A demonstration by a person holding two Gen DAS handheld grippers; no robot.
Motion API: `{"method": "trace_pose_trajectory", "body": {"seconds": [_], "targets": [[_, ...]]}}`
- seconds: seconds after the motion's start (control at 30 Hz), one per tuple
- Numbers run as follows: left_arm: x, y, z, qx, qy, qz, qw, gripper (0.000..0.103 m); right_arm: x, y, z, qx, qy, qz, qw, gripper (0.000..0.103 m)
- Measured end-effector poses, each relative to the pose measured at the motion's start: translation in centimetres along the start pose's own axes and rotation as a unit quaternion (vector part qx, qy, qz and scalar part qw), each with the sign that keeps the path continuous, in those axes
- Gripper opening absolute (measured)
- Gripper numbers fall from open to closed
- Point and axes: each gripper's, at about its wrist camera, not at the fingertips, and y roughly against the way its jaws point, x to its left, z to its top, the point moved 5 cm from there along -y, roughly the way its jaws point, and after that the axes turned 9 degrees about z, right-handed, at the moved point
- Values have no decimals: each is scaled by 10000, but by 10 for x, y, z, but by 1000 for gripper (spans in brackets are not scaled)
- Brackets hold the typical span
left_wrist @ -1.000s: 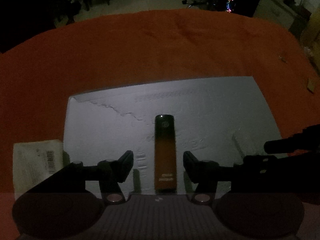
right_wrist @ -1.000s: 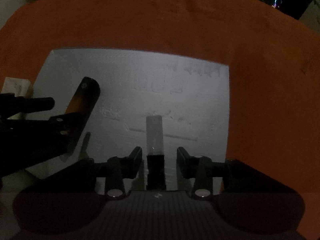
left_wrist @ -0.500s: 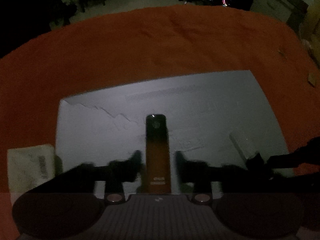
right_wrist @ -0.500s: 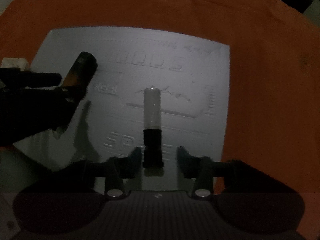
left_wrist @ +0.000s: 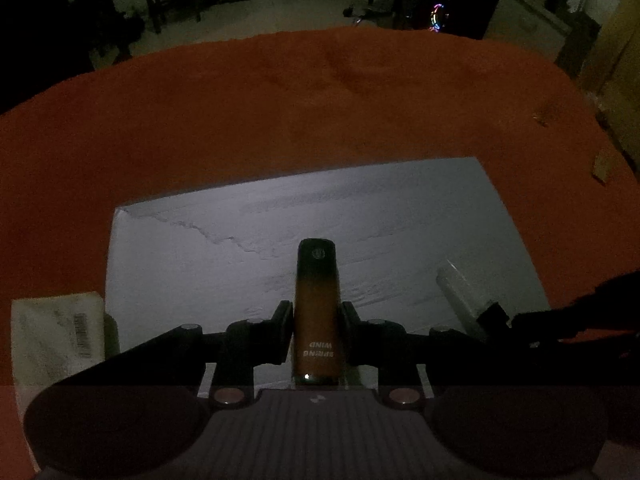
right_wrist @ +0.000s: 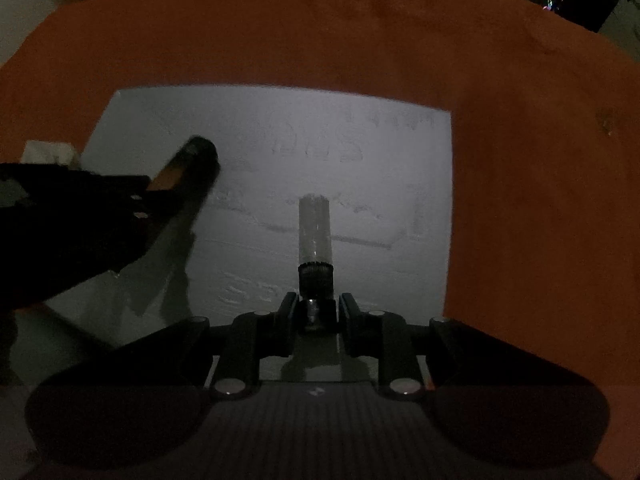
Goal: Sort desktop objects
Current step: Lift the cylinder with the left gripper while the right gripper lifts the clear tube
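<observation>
Left gripper: we pinch the amber device. Right gripper: we pinch the clear-tipped pen. Lift both straight, without tilting.

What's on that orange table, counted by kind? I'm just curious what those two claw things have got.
Grippers: 2, left gripper and right gripper
Orange-and-black bars: 1, orange bar
Clear-capped tubes: 1, clear-capped tube
Grey mats: 1, grey mat
White packets: 1, white packet
Total: 6

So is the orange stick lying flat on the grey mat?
No, the left gripper is shut on the orange stick, tilted above the grey mat.
</observation>
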Motion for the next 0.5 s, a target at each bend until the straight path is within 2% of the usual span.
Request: {"method": "trace_pose_trajectory", "body": {"seconds": [0.23,0.27,0.3,0.37,0.5], "targets": [[-8,-6,-6,191,-201,192,9994,21,-3,-17,-4,309,76,-227,9992,25],[-8,-6,-6,208,-227,216,9993,21,-3,-19,-4,354,107,-289,9989,29],[-9,-6,-5,208,-257,239,9992,21,-3,-20,-3,393,143,-359,9985,39],[-11,-5,-4,180,-323,303,9989,23,-2,-18,1,334,277,-512,9977,51],[-13,-5,0,97,-377,342,9987,24,-2,-14,15,154,297,-491,9982,53]]}}
